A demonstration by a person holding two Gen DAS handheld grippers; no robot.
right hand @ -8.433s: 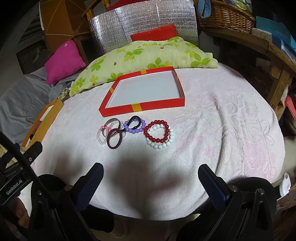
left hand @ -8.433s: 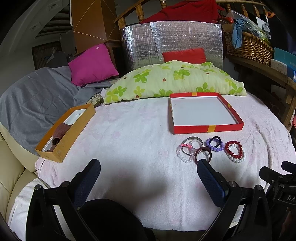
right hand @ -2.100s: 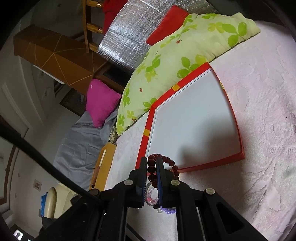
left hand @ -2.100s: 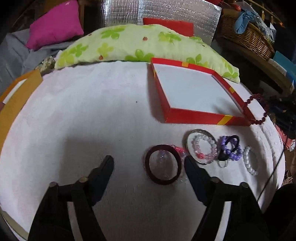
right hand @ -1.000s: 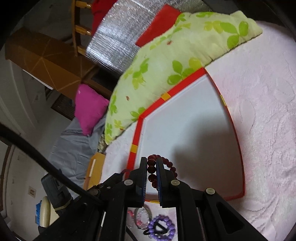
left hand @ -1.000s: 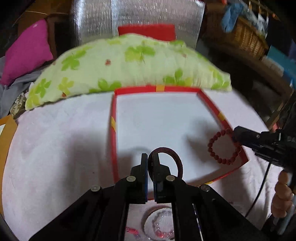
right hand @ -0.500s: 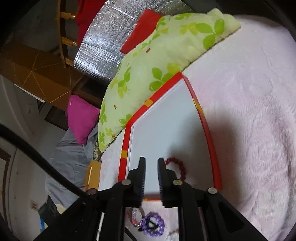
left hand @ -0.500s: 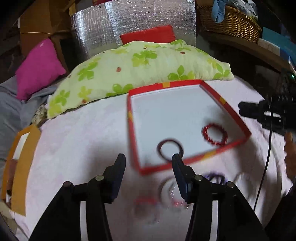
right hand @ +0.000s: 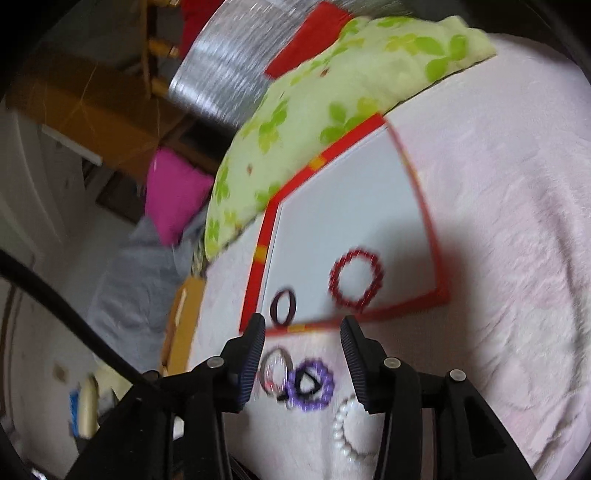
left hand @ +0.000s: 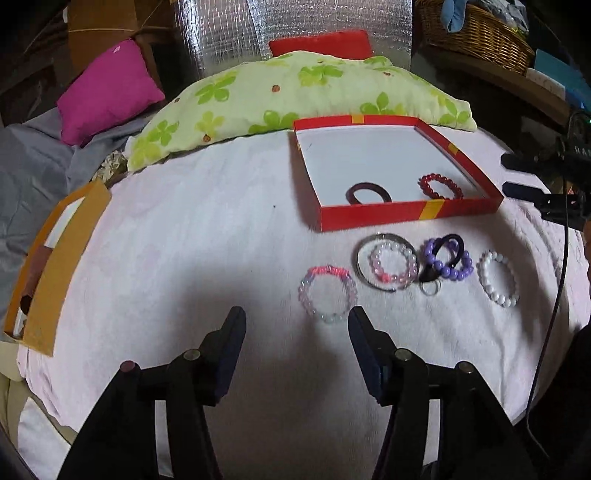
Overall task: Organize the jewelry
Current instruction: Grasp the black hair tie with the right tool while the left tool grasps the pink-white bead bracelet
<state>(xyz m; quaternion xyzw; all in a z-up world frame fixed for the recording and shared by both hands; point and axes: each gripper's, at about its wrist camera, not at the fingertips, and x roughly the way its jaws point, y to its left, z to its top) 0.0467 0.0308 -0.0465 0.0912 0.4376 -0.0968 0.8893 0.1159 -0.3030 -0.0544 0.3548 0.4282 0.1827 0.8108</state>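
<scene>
With both the left gripper [left hand: 295, 325] and right gripper [right hand: 303, 328] spread and empty, the pink bead bracelet [left hand: 327, 293] lying near the red tray [left hand: 406, 216] looks light, slippery and floppy, best pinched across its band.

A home: pillows [left hand: 295, 88], blanket-covered bed [left hand: 184, 240], wicker basket [left hand: 476, 33].
</scene>
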